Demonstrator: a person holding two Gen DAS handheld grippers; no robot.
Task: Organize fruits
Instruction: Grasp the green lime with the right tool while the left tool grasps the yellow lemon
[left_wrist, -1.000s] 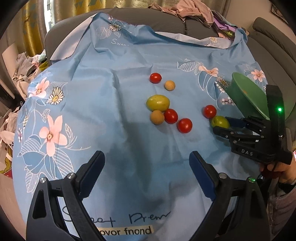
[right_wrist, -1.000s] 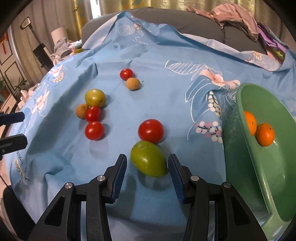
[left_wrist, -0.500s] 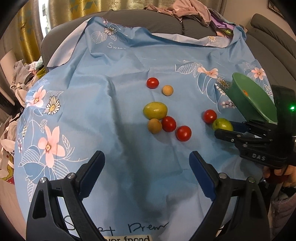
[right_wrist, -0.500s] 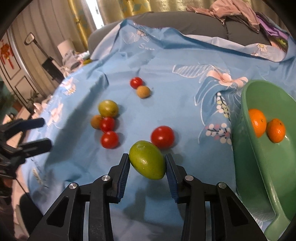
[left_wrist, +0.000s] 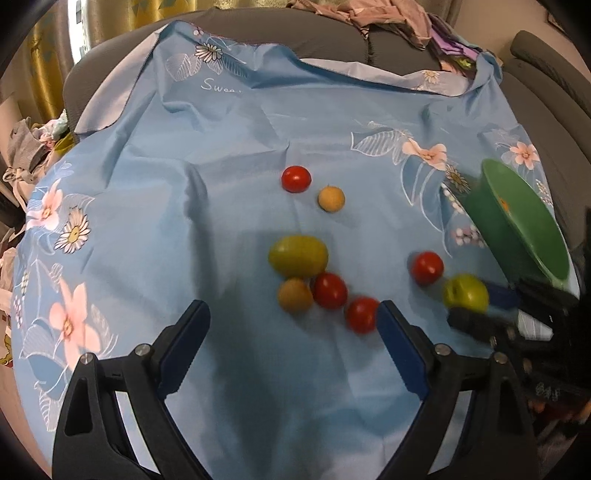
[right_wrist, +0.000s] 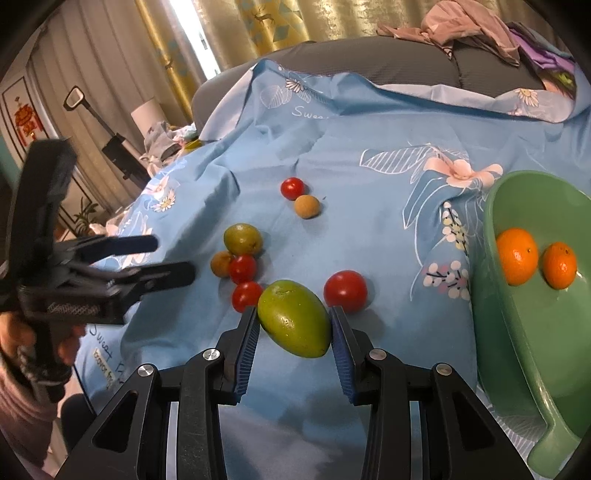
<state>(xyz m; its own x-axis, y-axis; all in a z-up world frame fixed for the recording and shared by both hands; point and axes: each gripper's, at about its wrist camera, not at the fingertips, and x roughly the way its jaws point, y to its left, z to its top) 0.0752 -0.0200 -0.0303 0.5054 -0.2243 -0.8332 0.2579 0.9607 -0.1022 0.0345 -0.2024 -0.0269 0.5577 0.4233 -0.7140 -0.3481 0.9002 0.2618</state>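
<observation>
Lifted off the cloth (right_wrist: 369, 229) now, the green mango (right_wrist: 293, 323) sits clamped in the right gripper (right_wrist: 293, 326), presumably bound for the green bowl (right_wrist: 524, 354). Left gripper (left_wrist: 291, 325) approaches the tomatoes, its jaws closing on nothing.

Right tool (left_wrist: 476, 308) motion-blurred in left view; green bowl (right_wrist: 517, 332) cropped at frame edge.

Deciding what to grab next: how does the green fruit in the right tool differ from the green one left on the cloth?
The held green fruit sits clamped in the right tool, off the cloth; the resting green fruit lies free, touching a tan fruit. The held one is brighter green, the resting one yellower. Both are oval.
</observation>
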